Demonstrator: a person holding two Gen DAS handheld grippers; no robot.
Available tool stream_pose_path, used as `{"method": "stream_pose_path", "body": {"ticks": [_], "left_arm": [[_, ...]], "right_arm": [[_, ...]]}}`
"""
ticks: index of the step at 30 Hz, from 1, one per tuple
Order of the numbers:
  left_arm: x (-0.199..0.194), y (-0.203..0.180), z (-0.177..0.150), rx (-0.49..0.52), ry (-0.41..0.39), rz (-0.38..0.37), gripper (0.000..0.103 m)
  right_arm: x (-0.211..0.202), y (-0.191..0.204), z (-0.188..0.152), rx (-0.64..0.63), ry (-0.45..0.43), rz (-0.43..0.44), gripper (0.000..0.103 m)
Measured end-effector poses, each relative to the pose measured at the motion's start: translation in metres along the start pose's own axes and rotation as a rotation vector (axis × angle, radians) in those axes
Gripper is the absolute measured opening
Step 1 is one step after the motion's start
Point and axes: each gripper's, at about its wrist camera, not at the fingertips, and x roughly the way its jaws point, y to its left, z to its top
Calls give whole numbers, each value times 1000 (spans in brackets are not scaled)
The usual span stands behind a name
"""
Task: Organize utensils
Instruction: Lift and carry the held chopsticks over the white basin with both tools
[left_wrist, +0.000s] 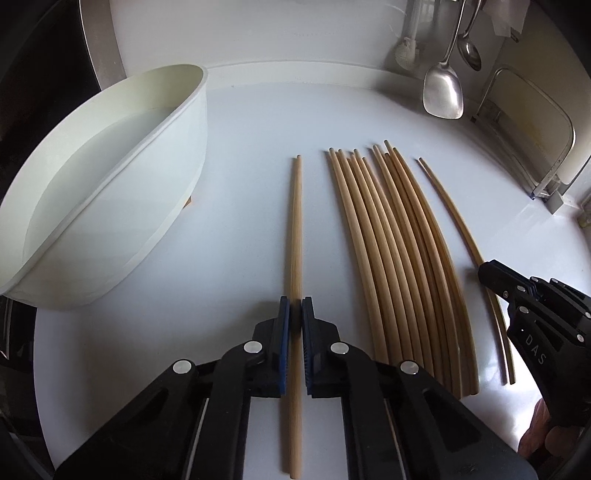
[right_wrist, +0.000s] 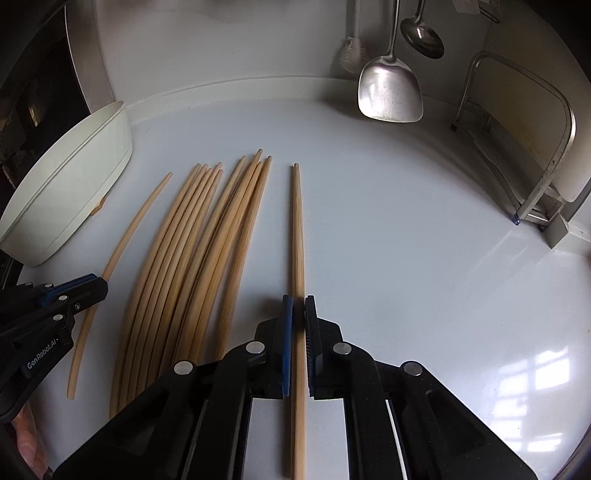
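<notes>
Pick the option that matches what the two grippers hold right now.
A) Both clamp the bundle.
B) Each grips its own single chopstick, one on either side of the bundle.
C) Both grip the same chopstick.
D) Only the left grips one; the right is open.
B: the left gripper pinches the chopstick left of the bundle, and the right gripper pinches the lone chopstick on its right.

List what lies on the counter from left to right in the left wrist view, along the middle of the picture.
White tub → single chopstick gripped by the left tongs → bundle of chopsticks → another single chopstick gripped by the right tongs.
</notes>
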Motion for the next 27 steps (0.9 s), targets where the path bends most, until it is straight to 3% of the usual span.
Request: {"method": "stream_pose_path", "body": {"ticks": [7,15,21,27], "left_arm": [[-17,-10,7,5,13,-63,7],[-76,0,32,32,-52,-71,7],[-122,57,56,-24,-131,3,7],[-126,135,71,-89,-129,89,7]], "right_arm": [[-20,-6,3,49,-5,16,6],[-65,10,29,43,-50,29,6],[-89,62,59,3,-74,114,6],[-87,132,90,-30,-84,206,6]]}}
